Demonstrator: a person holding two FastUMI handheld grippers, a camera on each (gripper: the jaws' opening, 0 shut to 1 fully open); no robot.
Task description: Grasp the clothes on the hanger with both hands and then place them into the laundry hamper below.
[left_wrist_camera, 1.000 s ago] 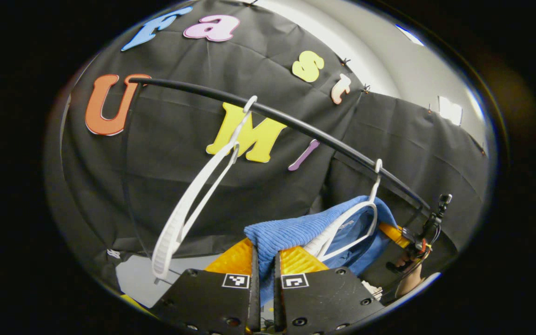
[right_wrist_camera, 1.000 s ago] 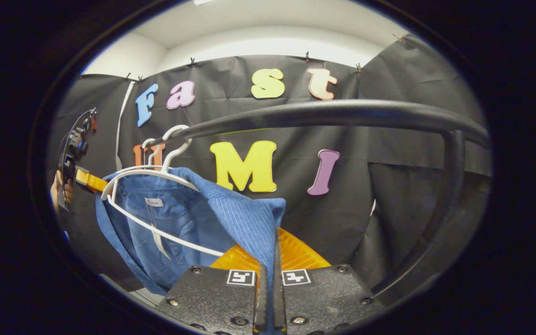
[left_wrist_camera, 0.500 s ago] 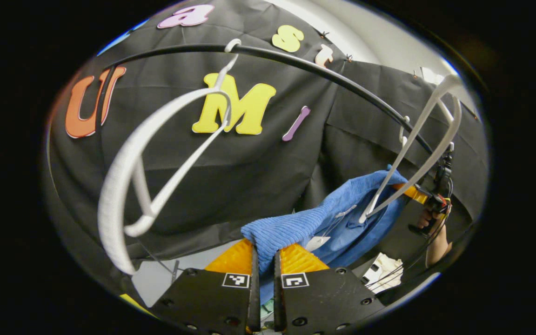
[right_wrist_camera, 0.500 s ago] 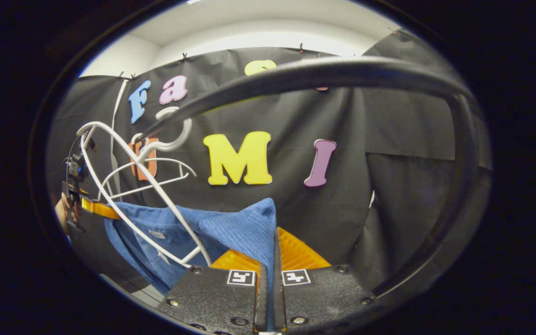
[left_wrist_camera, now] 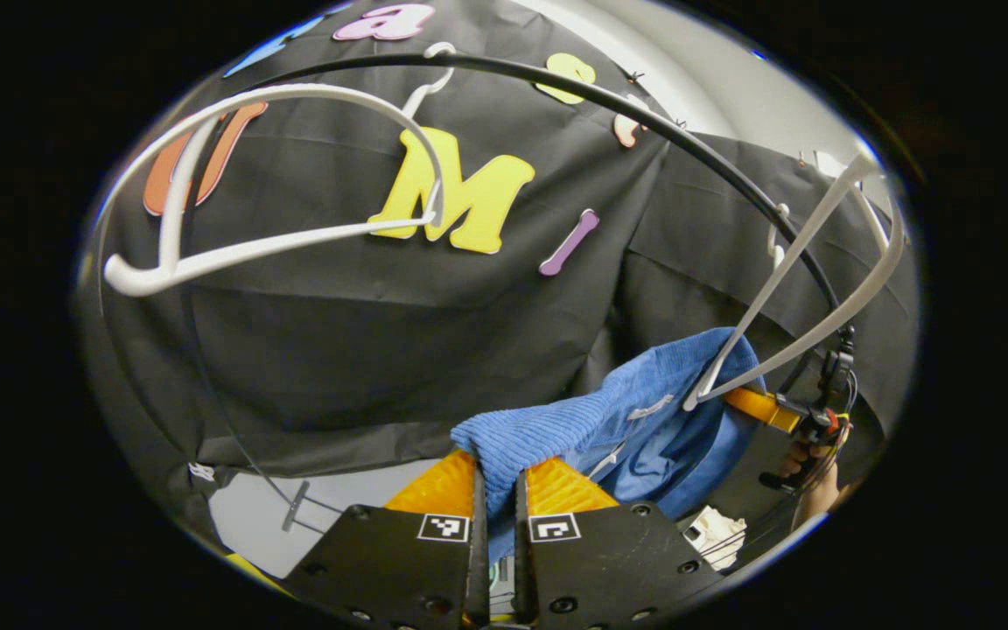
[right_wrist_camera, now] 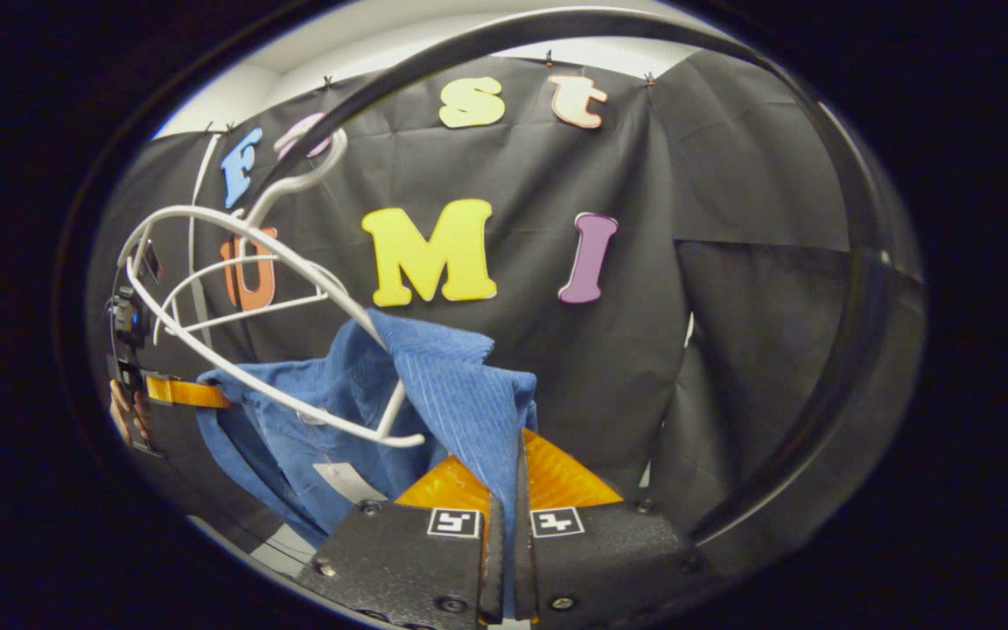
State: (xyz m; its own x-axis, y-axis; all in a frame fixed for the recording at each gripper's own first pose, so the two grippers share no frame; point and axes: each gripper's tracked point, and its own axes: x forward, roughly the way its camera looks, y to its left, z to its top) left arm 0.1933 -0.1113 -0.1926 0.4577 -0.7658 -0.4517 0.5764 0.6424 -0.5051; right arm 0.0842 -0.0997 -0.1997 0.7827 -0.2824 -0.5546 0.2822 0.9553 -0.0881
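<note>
Up close in the left gripper view, the left hand-held gripper (left_wrist_camera: 496,490) is clenched on a folded edge of the blue garment (left_wrist_camera: 635,420), the cloth pinched between both fingers and bulging above them. From that pinch the garment stretches away to the right, where the right hand-held gripper (left_wrist_camera: 753,404) grips its far edge, with a hand (left_wrist_camera: 806,472) on the handle behind it. A white hanger (left_wrist_camera: 806,289) tilts steeply there, its lower tip touching the cloth, its hook on the black rail (left_wrist_camera: 644,122) that arcs overhead. A second white hanger (left_wrist_camera: 285,175), bare, swings up at the left, well apart from the garment, with open room beneath it down to the pale floor (left_wrist_camera: 355,499). In the right gripper view, the right hand-held gripper (right_wrist_camera: 508,499) is likewise closed on a ridge of the blue garment (right_wrist_camera: 434,394), cloth running down between its fingers. The near hanger (right_wrist_camera: 268,332) lies tilted across the garment, its lower end resting on the fabric; the collar edge sits just beside its bar. Farther left, the left hand-held gripper (right_wrist_camera: 193,394) holds the opposite edge. To the right, the rail's upright (right_wrist_camera: 828,376) curves down, with clear space between it and the cloth.
</note>
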